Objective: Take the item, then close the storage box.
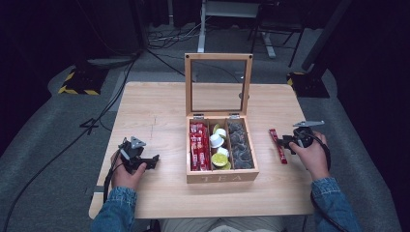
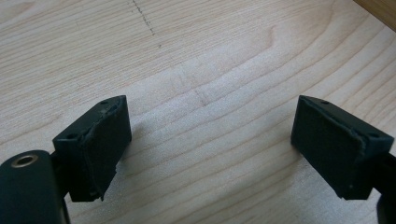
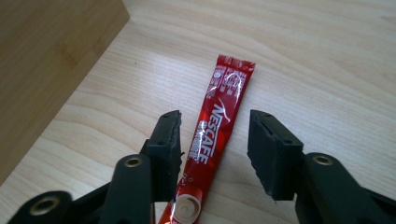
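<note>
A red Nescafe sachet (image 3: 215,127) lies flat on the wooden table, to the right of the tea box (image 1: 221,177); in the high view the sachet (image 1: 277,144) points away from me. My right gripper (image 3: 214,140) is open with its jaws on either side of the sachet, pads clear of it. My right gripper (image 1: 288,141) sits just right of the sachet in the high view. My left gripper (image 2: 210,140) is open over bare wood, nothing between its jaws. It rests at the table's front left (image 1: 151,162).
The wooden tea box has its glass lid (image 1: 218,82) standing upright. Its compartments hold red sachets (image 1: 198,145), white and green capsules (image 1: 219,147) and dark capsules (image 1: 240,144). The box wall (image 3: 46,60) stands close to the left of the right gripper.
</note>
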The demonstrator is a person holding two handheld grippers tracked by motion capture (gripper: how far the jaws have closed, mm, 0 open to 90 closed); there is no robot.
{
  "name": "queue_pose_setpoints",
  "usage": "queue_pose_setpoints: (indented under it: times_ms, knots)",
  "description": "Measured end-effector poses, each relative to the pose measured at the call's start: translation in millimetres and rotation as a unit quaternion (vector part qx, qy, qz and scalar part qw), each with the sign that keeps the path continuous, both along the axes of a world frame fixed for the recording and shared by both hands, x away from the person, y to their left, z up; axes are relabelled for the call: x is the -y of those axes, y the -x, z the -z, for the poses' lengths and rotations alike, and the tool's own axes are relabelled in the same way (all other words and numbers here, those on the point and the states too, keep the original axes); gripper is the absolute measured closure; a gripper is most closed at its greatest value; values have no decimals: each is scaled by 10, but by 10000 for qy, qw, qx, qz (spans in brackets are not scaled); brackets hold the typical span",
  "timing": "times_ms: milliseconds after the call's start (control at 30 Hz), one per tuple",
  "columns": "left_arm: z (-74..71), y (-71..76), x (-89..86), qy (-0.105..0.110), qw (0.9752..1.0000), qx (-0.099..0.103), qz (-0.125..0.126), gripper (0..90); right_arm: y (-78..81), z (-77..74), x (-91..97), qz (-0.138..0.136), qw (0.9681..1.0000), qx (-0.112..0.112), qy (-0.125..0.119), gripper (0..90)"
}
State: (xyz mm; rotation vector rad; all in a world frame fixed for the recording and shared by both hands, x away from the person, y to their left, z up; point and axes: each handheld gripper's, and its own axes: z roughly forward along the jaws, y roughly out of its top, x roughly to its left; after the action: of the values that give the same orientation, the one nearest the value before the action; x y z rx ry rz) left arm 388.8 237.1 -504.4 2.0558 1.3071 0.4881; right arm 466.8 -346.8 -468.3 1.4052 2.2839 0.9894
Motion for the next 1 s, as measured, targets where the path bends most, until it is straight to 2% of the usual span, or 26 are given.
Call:
queue_pose_setpoints:
  times_ms: [100,367,500,733,1000]
  knots:
    - [-2,-6,2,6,10000,-13,-19,125,10,-43,17,-8,9999,151,-57,473]
    - [-1,-21,1,5,10000,-2,-26,126,68,-213,31,-81,9980,466,-424,424]
    - [-2,-18,3,-6,10000,-6,-28,127,87,-333,-3,-182,9963,688,-473,400]
    - [-2,-12,5,-12,10000,-10,-36,128,67,-462,-88,-330,9940,923,-482,365]
    - [0,-13,6,-22,10000,11,-39,127,-14,-610,-166,-430,9923,1039,-523,350]
